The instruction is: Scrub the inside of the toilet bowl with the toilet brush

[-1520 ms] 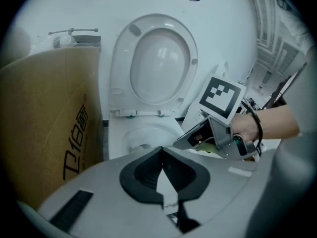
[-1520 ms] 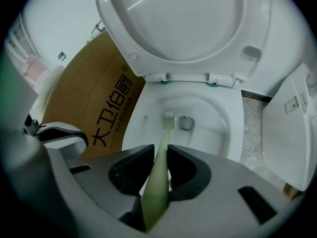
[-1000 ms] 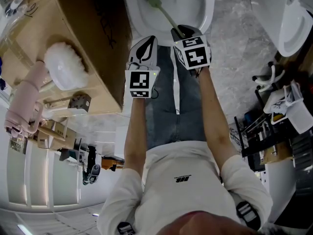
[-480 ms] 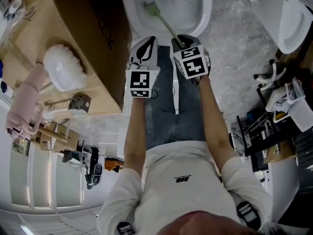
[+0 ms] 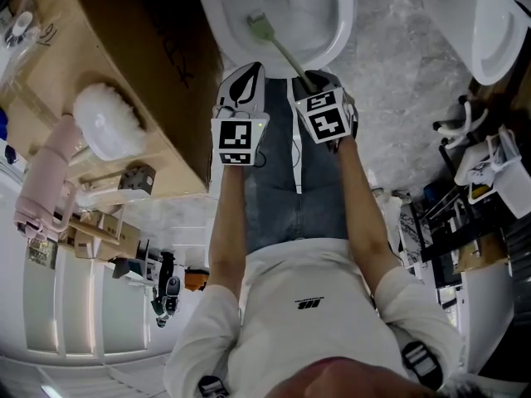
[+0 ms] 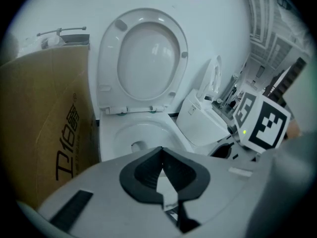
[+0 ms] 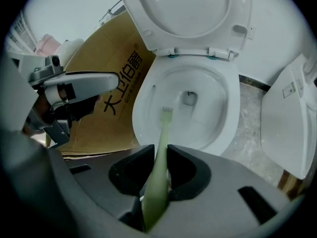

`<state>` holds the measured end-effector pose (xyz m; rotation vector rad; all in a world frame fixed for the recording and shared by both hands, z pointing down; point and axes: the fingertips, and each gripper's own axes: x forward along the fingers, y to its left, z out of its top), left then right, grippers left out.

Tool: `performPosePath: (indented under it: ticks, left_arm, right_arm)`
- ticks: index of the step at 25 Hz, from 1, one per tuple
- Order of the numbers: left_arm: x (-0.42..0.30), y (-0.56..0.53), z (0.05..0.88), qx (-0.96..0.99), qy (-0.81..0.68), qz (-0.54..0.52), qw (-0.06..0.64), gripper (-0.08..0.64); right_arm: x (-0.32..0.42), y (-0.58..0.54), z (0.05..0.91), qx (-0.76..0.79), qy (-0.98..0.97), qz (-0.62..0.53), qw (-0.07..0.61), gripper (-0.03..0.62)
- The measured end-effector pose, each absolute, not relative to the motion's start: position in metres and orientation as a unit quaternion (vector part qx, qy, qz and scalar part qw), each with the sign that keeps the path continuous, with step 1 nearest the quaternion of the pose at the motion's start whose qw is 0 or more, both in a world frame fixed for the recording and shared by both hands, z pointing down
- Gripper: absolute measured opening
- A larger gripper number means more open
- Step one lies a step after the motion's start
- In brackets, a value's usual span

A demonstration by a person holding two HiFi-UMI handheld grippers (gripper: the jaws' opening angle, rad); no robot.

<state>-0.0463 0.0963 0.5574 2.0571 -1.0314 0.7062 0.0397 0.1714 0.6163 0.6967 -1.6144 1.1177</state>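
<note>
A white toilet bowl [image 5: 217,23] stands open at the top of the head view, its lid [image 7: 188,9] raised. My right gripper [image 5: 311,77] is shut on the handle of a pale green toilet brush [image 5: 282,48]. The brush head [image 7: 167,112] reaches down inside the bowl [image 7: 143,103], short of the drain hole. In the right gripper view the handle runs up between the two dark pads [image 7: 130,168]. My left gripper [image 5: 243,71] hangs beside it over the near rim, jaws shut with nothing in them [image 6: 161,152].
A large cardboard box [image 5: 133,65] stands tight against the bowl's left side. A second white toilet [image 5: 494,31] is at the right on the marble floor. Cluttered racks [image 5: 465,214] fill the right edge. A pink bottle and white fluffy item [image 5: 104,118] lie left.
The right gripper has drawn back a little toward the person, and the brush head has slid nearer the bowl's near wall. The left gripper has held its place.
</note>
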Motion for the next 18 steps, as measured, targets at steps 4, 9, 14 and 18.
performPosePath:
  ticks: [4,9,14,18]
  left_arm:
    - [-0.042,0.096,0.559,0.8,-0.394,0.277,0.358,0.009]
    - [-0.041,0.095,0.561,0.8,-0.391,0.281,0.358,0.009]
    - [-0.039,0.091,0.562,0.8,-0.391,0.282,0.358,0.009]
    - [-0.038,0.089,0.563,0.799,-0.391,0.282,0.36,0.009]
  right_arm:
    - [0.047,0.174,0.615,0.293,-0.661,0.458,0.516,0.074]
    - [0.059,0.175,0.617,0.311,-0.648,0.453,0.527,0.074]
    - [0.067,0.174,0.62,0.316,-0.641,0.44,0.544,0.074]
    - [0.074,0.17,0.621,0.324,-0.634,0.427,0.558,0.074]
